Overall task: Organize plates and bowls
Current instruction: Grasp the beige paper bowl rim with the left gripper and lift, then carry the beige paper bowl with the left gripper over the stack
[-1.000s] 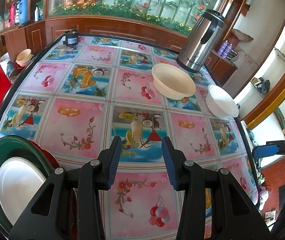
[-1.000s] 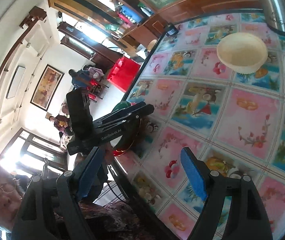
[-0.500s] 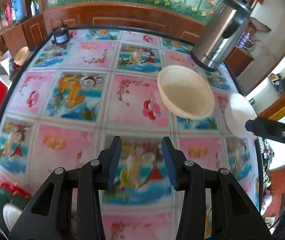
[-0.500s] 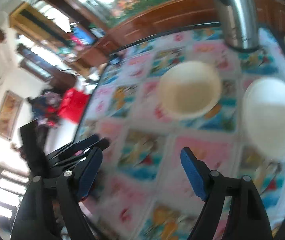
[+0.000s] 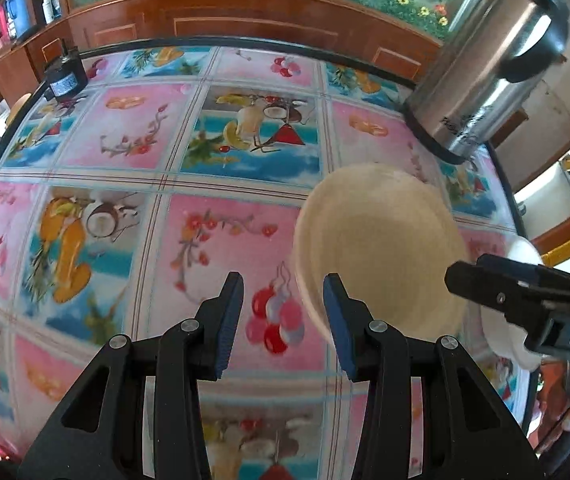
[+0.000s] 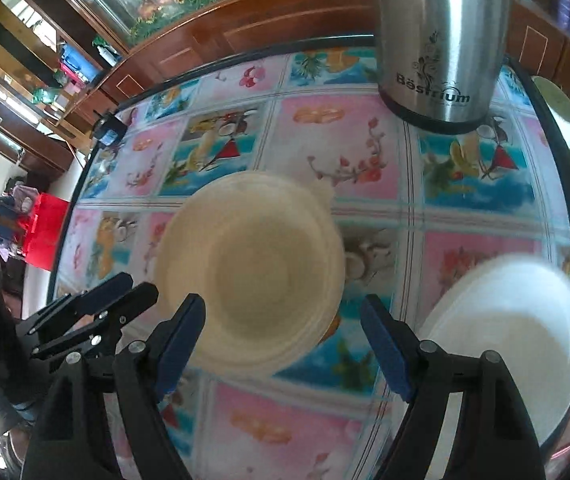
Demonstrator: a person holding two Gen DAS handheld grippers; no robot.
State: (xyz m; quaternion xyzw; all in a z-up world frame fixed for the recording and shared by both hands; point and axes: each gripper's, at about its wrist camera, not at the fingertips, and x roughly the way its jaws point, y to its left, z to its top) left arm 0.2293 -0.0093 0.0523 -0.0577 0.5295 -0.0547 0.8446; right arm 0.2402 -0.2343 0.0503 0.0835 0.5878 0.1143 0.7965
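A cream bowl (image 5: 381, 256) sits on the patterned table, just ahead and right of my open, empty left gripper (image 5: 283, 320); its near rim is by the right fingertip. In the right wrist view the same cream bowl (image 6: 253, 268) lies straight ahead of my open, empty right gripper (image 6: 285, 340). A white bowl (image 6: 509, 328) sits to its right near the table edge, also partly seen in the left wrist view (image 5: 525, 256) behind the right gripper's fingers (image 5: 517, 280). The left gripper's fingers (image 6: 85, 312) show at the left of the right wrist view.
A tall steel thermos (image 5: 485, 68) stands at the back right of the table, also in the right wrist view (image 6: 437, 40). A small black device (image 5: 65, 76) sits at the back left edge. The table's black rim (image 6: 557, 148) curves close on the right.
Both grippers have moved forward across the table toward the cream bowl. The stacked plates at the near left have dropped out of the left wrist view. Both stay open.
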